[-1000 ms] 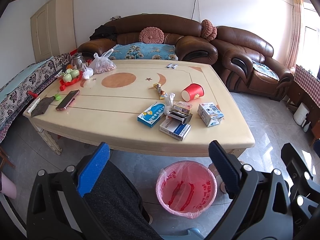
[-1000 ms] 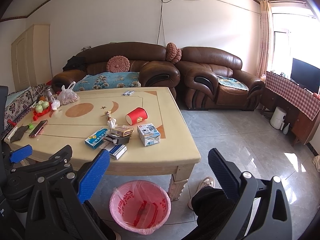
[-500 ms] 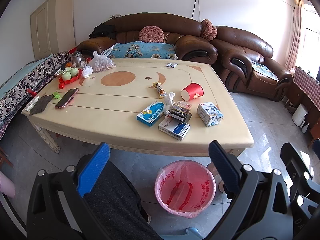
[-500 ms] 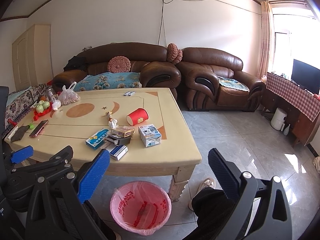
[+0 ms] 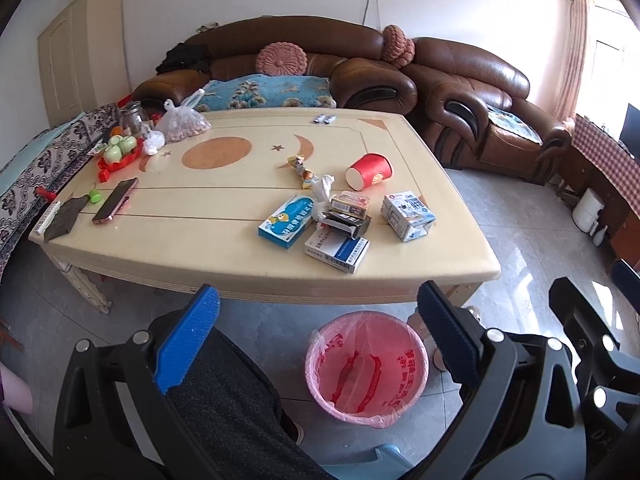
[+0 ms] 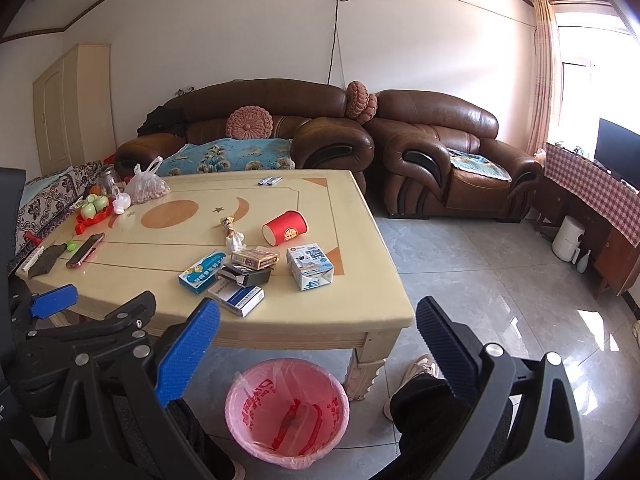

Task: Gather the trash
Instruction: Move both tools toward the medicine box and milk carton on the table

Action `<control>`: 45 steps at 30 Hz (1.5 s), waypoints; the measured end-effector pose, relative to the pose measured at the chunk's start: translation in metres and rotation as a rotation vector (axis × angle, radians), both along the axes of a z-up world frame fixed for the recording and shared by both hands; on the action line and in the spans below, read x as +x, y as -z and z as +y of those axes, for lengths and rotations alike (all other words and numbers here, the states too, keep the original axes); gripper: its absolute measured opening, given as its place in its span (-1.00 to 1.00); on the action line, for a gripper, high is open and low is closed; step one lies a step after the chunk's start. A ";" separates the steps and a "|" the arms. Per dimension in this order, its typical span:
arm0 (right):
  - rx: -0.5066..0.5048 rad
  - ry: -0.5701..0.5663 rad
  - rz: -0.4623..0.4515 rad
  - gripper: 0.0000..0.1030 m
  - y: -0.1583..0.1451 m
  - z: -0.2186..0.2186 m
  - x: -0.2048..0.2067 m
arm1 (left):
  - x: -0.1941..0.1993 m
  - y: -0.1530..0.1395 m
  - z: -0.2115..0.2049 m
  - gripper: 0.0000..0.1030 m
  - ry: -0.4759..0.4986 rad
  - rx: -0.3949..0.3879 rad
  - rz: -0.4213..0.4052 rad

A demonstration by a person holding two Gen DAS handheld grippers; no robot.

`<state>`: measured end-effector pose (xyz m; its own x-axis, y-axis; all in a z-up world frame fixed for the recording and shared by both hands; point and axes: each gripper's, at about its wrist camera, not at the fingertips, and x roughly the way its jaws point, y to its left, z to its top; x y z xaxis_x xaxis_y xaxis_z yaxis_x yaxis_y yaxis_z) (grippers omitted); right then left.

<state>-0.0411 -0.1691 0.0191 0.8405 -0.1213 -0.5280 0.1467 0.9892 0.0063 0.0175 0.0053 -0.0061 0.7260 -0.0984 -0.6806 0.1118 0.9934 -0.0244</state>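
Both views crept nearer table | jaws wide, empty | bin seemingly holds scraps

The left gripper is held level and low, its jaws spread wide with nothing between them. In its own view the bright blue pad sits at 8 o'clock and the dark blue ribbed pad at 4 o'clock, both tilted outward from the black frame. The right gripper shows the same pose in its view: jaws wide apart, empty, pads at 8 and 4 o'clock. From the right wrist view the left gripper's frame and one blue pad appear at 9 o'clock, close alongside. The person's dark-trousered leg lies beneath the left gripper; a knee and a light shoe show at 5 o'clock under the right.
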 end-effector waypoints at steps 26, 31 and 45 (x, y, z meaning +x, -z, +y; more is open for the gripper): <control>-0.027 -0.161 0.060 0.87 0.038 -0.039 0.119 | 0.123 0.034 0.020 0.88 0.200 0.084 0.178; -0.047 -0.180 0.099 0.87 0.049 -0.038 0.147 | 0.148 0.046 0.019 0.88 0.204 0.094 0.217; -0.023 -0.188 0.229 0.87 0.096 -0.044 0.222 | 0.213 0.096 0.027 0.88 0.267 0.131 0.341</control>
<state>0.1806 -0.2135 -0.0769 0.7090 0.0108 -0.7052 -0.0437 0.9986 -0.0287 0.2307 0.0322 -0.1022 0.4192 -0.1494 -0.8955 0.3722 0.9280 0.0194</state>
